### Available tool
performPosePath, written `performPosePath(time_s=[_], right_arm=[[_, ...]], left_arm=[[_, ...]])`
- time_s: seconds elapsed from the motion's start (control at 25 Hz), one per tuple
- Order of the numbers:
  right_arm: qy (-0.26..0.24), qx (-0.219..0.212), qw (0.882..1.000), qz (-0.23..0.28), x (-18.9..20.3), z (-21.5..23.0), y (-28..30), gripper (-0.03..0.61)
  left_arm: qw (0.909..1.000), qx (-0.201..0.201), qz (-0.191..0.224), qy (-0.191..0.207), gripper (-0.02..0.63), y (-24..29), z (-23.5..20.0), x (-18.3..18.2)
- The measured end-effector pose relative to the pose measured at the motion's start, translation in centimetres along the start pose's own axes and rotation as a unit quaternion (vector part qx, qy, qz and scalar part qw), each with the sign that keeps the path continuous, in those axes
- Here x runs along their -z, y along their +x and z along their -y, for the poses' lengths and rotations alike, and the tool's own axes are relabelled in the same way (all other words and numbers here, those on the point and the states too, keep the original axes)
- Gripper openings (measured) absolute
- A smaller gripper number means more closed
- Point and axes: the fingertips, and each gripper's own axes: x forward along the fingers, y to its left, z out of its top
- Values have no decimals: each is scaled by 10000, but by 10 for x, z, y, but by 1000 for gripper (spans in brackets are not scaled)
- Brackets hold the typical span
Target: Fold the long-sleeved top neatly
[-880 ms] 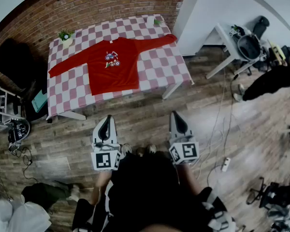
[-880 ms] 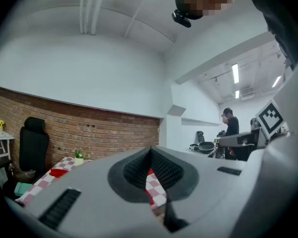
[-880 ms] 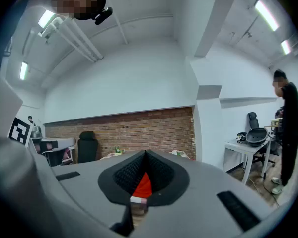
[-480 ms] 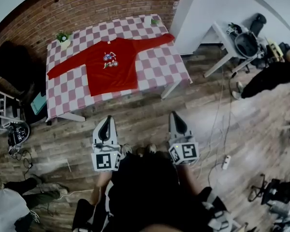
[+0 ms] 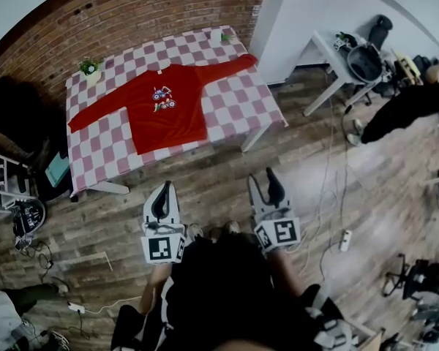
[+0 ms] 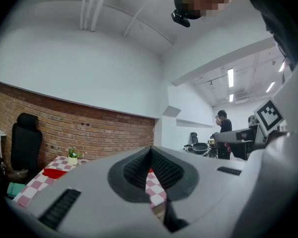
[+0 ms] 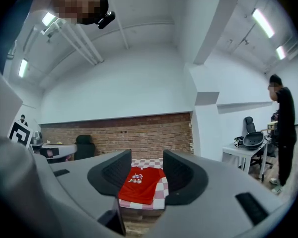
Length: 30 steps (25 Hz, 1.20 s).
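Note:
A red long-sleeved top (image 5: 164, 108) with a small printed picture on the chest lies spread flat, both sleeves stretched out, on a table with a red-and-white checked cloth (image 5: 241, 104). The table stands well ahead of me. My left gripper (image 5: 161, 190) is held level over the wooden floor, its jaws shut with nothing between them. My right gripper (image 5: 265, 184) is beside it, jaws open and empty. In the right gripper view the red top (image 7: 139, 182) shows between the jaws, far off. In the left gripper view the checked cloth (image 6: 154, 188) shows just past the shut jaws.
A small potted plant (image 5: 89, 67) and a white cup (image 5: 216, 35) stand at the table's far edge. A black chair (image 5: 11, 101) is left of the table, a white desk (image 5: 336, 64) with an office chair at right, where a person in black (image 5: 406, 108) stands. Cables lie on the floor.
The table and top have shifted slightly left and down in the head view. The right gripper's jaws now show spread apart. Someone crouching at the lower left has moved out of frame.

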Motion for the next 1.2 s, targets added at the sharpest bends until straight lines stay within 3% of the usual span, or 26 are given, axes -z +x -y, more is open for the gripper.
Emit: performPosePath(time_s=[0.2,0.48,0.72,0.88,1.2], right_arm=[[76,178,9998,-96,17,-12,-2,178],[121,289,9995,-100,15,-3,15,178],[10,207,9996,-197,23,40,60,178],[4,97,9999,-93,13,79,104,178],[20,-137,9999,-94,-1,168,182,178]], left_arm=[[9996,193,-102,-169,5,-1,-8,9],[9989,453,-138,-67,5,22,-4,15],[9990,340,-97,-260,5,81,3,10],[9994,323,-102,-55,5,138,10,7],[10000,19,37,-79,5,246,36,-17]])
